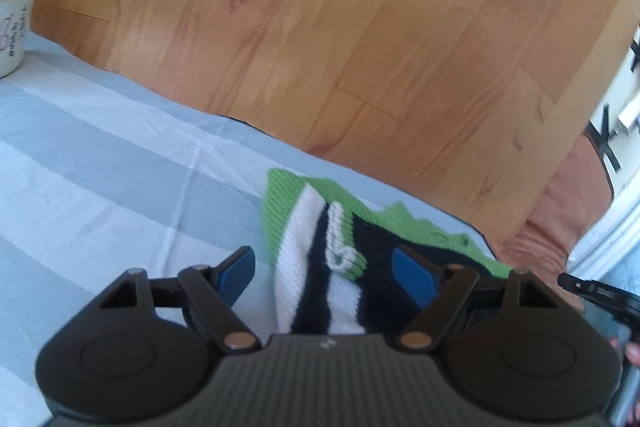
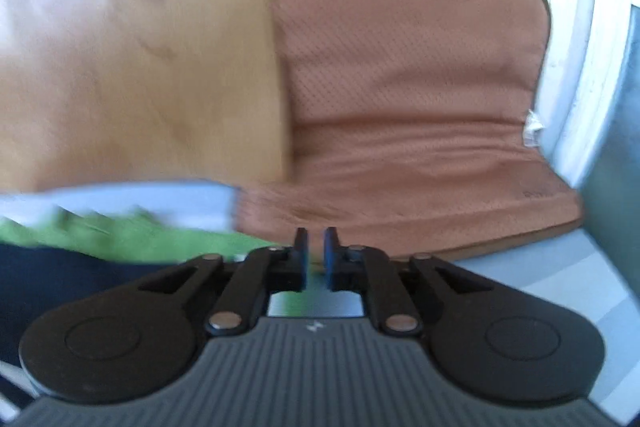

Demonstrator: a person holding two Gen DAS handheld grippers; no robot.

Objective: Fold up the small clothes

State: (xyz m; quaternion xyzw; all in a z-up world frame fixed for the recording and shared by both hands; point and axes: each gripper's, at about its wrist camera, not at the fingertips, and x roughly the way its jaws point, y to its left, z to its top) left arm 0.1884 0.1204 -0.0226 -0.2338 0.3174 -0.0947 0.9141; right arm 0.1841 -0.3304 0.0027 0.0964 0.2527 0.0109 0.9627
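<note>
A small knitted garment (image 1: pixel 304 239) in green, white and dark navy lies bunched on a blue-grey striped cloth (image 1: pixel 100 167). My left gripper (image 1: pixel 324 263) is open wide just above it. The left blue pad (image 1: pixel 236 271) stands clear of the knit over the cloth, and the right pad (image 1: pixel 412 275) hovers over the navy part. In the blurred right wrist view, the garment's green edge (image 2: pixel 120 235) and navy part lie at lower left. My right gripper (image 2: pixel 316 239) is past that edge, its pads a narrow gap apart with nothing seen pinched between them.
The striped cloth covers part of a wooden tabletop (image 1: pixel 320 27). A white enamel mug (image 1: pixel 14 23) stands at the far left. A brown padded chair cushion (image 2: pixel 400 87) sits off the table's right side, with a white frame (image 2: pixel 572 67) behind it.
</note>
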